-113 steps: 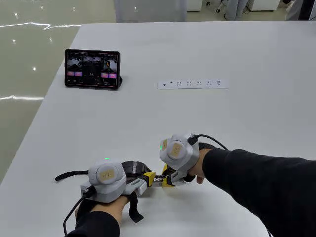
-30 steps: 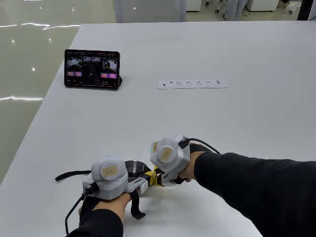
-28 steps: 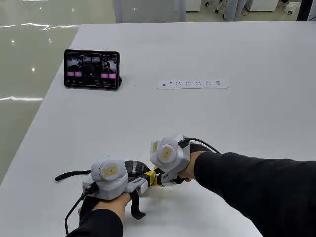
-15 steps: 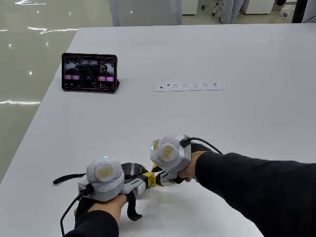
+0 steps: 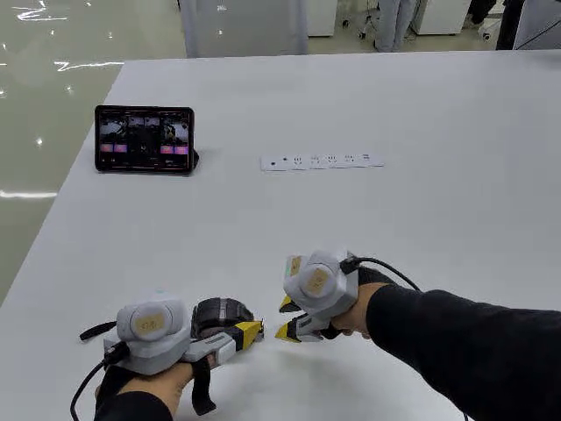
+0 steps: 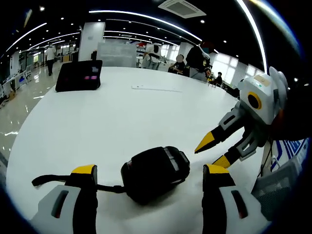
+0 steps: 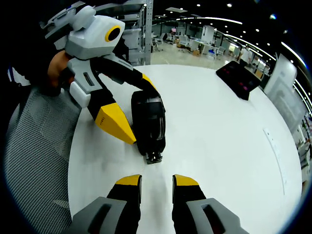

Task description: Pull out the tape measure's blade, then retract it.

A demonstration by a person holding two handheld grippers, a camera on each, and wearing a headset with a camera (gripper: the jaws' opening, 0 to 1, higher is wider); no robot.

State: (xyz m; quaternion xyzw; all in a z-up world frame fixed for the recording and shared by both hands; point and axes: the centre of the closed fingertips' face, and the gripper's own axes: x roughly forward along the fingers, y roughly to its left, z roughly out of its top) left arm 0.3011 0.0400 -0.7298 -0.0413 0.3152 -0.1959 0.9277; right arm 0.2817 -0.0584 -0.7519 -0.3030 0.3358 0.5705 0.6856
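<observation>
Your tape measure (image 5: 221, 314) lies on the table (image 5: 351, 114) between the jaws of your left gripper (image 6: 149, 170), with the tablet (image 5: 145, 139) and power strip (image 5: 322, 161) well behind.

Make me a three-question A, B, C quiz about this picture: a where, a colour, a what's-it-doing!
1. Where is the tape measure? A on a shelf B between the jaws of the left gripper C in a box
2. Jaw tips' colour? A yellow B blue C pink
3. The right gripper is: A squeezing the tape measure B open, empty C holding a pen
Answers: B, a jaw stands each side of it; A, every tip shows yellow; B, its jaws are apart, nothing between.
</observation>
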